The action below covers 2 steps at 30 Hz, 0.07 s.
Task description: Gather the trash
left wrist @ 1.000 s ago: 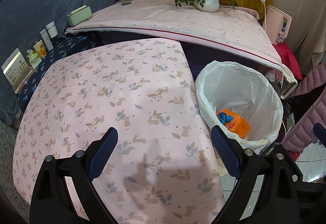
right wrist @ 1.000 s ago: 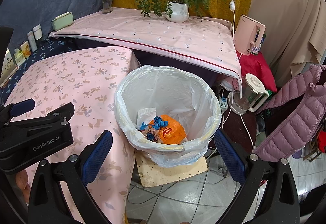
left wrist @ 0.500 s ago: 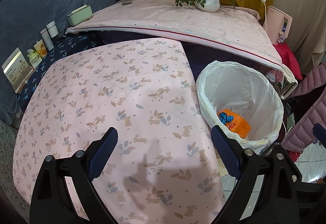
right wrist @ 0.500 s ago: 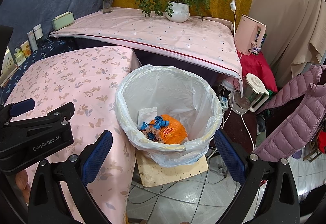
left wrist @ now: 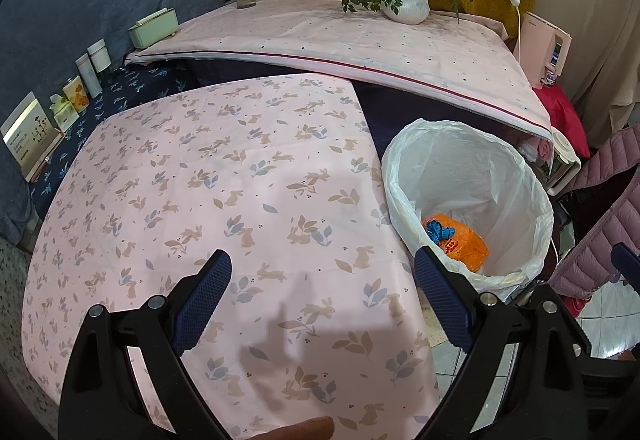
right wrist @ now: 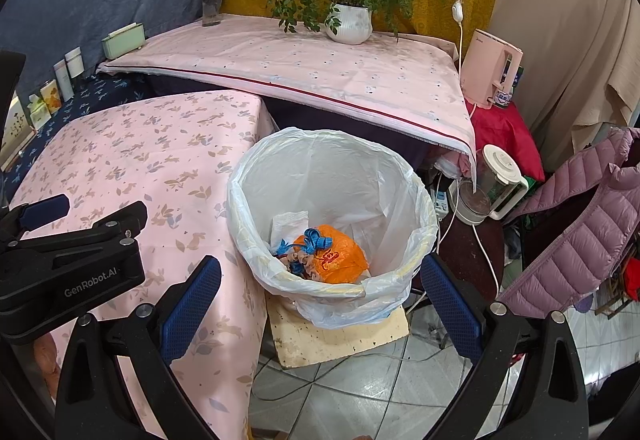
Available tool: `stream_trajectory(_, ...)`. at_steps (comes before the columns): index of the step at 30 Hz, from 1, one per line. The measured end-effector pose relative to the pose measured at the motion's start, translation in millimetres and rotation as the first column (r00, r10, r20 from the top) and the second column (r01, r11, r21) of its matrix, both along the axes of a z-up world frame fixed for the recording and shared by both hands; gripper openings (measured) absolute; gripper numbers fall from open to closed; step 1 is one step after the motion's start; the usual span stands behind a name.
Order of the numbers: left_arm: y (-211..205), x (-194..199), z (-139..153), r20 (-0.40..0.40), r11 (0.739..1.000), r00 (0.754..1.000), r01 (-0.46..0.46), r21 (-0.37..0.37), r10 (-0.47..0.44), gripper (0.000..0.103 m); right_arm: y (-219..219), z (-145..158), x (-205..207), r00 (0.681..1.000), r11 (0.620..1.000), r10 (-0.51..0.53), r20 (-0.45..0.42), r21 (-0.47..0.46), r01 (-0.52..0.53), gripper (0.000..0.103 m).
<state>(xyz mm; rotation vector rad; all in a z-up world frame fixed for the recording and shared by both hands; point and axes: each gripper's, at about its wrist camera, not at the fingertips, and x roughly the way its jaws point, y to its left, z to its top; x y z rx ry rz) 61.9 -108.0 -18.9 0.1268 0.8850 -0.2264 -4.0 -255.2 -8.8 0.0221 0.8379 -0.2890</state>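
A bin lined with a white bag (right wrist: 412,176) stands on the floor beside the table covered with a pink rabbit-print cloth (right wrist: 132,152). In it lie an orange bag (right wrist: 340,260), blue ribbon (right wrist: 314,240) and a white tissue (right wrist: 288,220). The bin (left wrist: 532,184) and the orange bag (left wrist: 464,240) also show in the left wrist view. My left gripper (left wrist: 322,282) is open and empty above the cloth (left wrist: 224,180). My right gripper (right wrist: 320,286) is open and empty, just above the bin's near rim. The left gripper's body (right wrist: 68,260) shows at the right view's left.
A second cloth-covered table (right wrist: 320,68) behind holds a potted plant (right wrist: 348,22), a flower vase (right wrist: 210,0) and a green box (right wrist: 122,38). Small jars and cards (left wrist: 76,92) line the left wall. Kettles (right wrist: 496,180), cables and a purple jacket (right wrist: 576,224) crowd the right floor.
Both views have shifted only slightly; the bin sits marginally further right in the right wrist view. Both grippers stay open and empty.
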Motion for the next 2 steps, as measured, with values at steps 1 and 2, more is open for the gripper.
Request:
stream_trajectory(1,0.4,0.1,-0.2,0.0,1.0,1.0,0.004,0.001,-0.004,0.088,-0.2,0.0,0.2,1.0,1.0,0.001,0.0,0.0,-0.001,0.096)
stream_trajectory(2,0.3,0.2,-0.1,0.0,1.0,1.0,0.006,0.002,-0.006,0.088,-0.2,-0.1,0.3,1.0,1.0,0.001,-0.001,-0.002,-0.001,0.096)
